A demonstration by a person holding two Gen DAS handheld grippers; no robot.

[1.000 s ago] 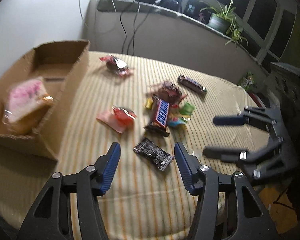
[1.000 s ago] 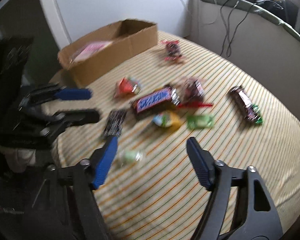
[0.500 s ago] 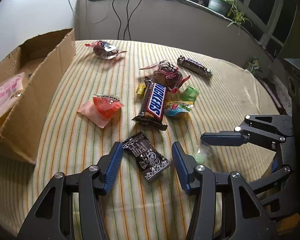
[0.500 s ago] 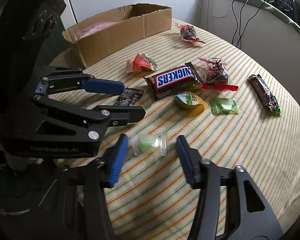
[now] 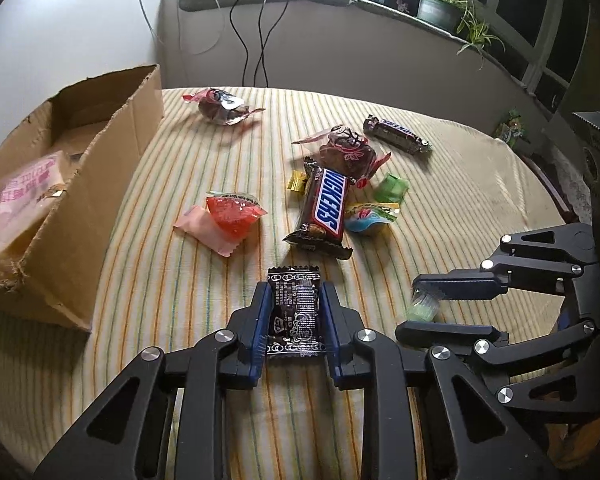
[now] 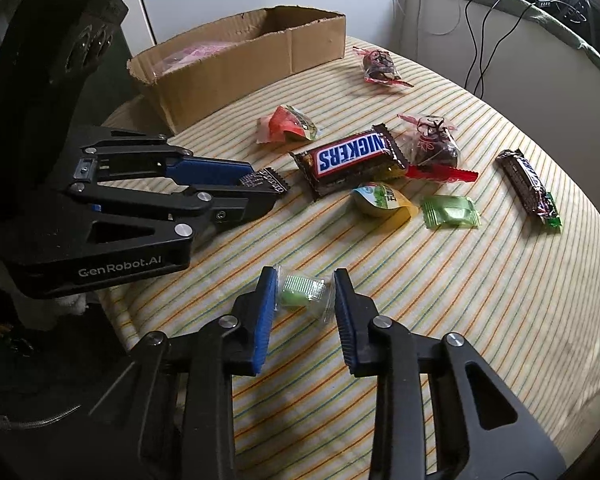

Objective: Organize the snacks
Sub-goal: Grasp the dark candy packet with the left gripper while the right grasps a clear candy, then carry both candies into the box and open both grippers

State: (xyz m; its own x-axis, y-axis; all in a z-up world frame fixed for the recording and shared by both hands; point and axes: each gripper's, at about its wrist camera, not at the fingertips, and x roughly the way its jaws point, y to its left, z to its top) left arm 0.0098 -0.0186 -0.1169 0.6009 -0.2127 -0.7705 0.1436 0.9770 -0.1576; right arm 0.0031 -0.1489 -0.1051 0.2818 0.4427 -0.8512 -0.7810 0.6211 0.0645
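My left gripper (image 5: 294, 300) is shut on a black snack packet (image 5: 296, 312) lying on the striped tablecloth; it also shows in the right wrist view (image 6: 266, 180). My right gripper (image 6: 304, 292) has closed around a small green candy in a clear wrapper (image 6: 302, 290), its pads touching the wrapper ends; the candy also shows in the left wrist view (image 5: 422, 306). Ahead lie a Snickers bar (image 5: 324, 204), a red jelly cup on a pink packet (image 5: 230, 214), two dark wrapped sweets (image 5: 346, 150) (image 5: 220, 106) and a dark bar (image 5: 396, 134).
An open cardboard box (image 5: 112, 148) with a pink packet (image 5: 24, 192) inside stands at the left of the table. A yellow-blue cup (image 6: 380, 200) and green candy (image 6: 450, 212) lie right of the Snickers. Cables hang on the back wall (image 5: 256, 40).
Both grippers moved down and forward to the table and closed: the left onto the black packet, the right around the green candy.
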